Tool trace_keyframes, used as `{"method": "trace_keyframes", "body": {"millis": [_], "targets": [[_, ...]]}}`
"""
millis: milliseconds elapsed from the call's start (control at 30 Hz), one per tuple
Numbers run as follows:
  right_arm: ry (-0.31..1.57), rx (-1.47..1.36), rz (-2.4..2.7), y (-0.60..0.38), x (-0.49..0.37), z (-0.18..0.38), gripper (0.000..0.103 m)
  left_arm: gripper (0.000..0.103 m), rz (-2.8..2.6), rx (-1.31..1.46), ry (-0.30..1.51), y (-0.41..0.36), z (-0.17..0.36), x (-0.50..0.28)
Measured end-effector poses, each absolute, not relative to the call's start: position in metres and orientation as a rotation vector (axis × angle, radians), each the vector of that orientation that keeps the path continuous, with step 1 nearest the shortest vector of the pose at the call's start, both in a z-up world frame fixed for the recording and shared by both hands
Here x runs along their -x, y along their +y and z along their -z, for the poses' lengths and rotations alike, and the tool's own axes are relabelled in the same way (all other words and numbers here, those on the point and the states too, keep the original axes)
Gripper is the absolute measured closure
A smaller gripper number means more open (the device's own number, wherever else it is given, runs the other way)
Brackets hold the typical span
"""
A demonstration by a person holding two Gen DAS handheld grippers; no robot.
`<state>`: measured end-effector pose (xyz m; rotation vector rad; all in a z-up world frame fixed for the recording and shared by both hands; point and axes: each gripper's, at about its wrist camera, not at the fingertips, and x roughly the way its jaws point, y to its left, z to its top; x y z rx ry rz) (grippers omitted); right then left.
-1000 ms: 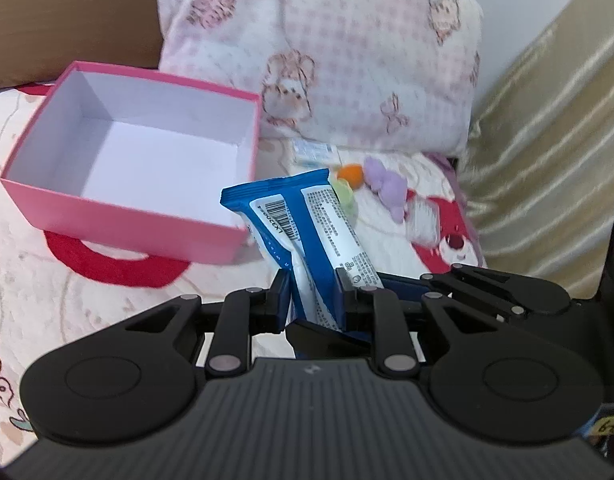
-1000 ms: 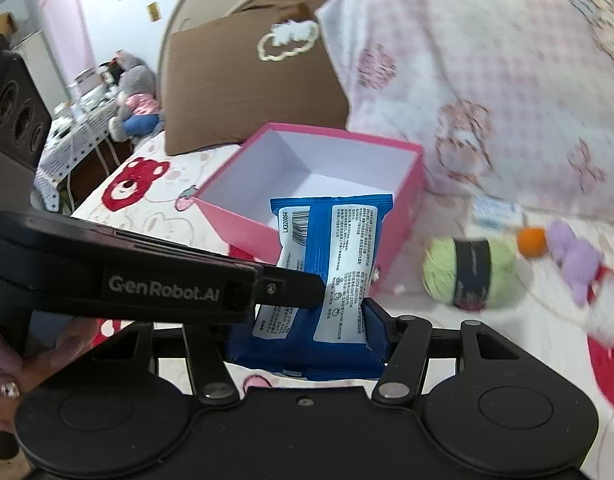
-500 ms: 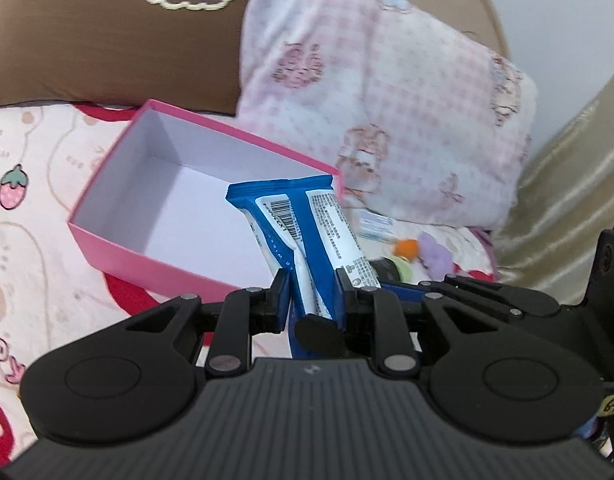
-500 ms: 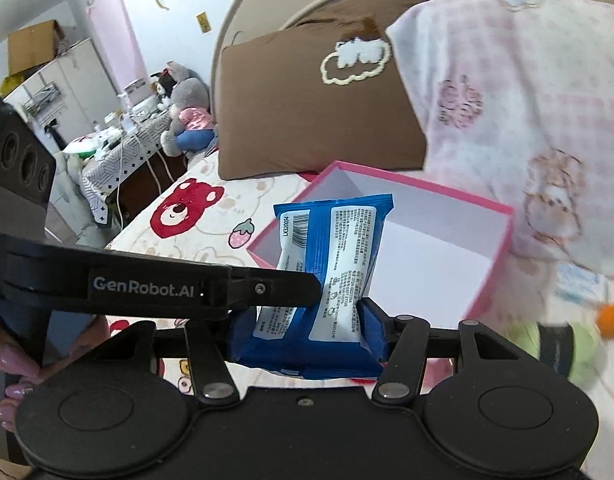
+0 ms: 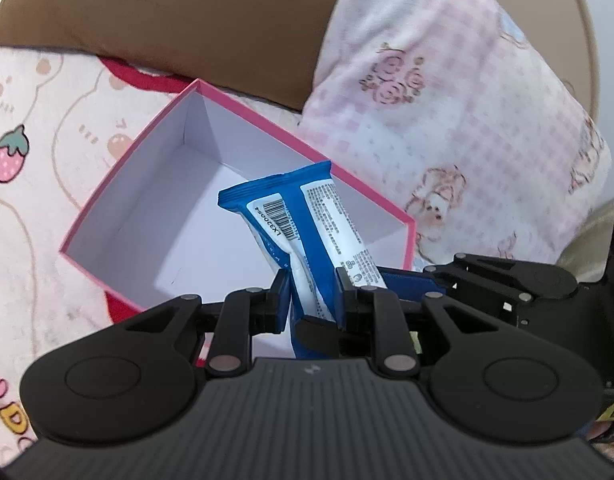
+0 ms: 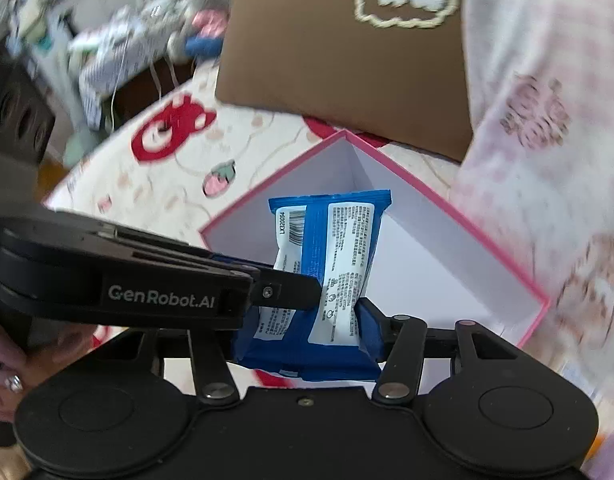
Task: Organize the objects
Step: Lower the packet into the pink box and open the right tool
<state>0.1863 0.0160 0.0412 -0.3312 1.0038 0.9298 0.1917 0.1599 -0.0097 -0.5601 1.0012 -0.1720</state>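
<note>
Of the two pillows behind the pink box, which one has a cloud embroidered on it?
The brown pillow on the left has the white cloud with a cream outline. The pink checked pillow on the right shows only printed bears.

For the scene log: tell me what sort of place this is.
Most likely a bedroom, with the work done on a bed: a brown pillow and a pink checked pillow lean behind the pink box, on a cartoon-print sheet.
</note>
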Motion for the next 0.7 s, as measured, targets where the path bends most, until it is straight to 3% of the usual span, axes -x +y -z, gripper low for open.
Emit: {"method": "trace_keyframes", "body": {"millis": [700], "targets": [[0.904,0.746,-1.089,0.056,-0.241,0.050,0.047,0.084,0.081,0.634,1.150,0.174,0.102,-0.279]]}}
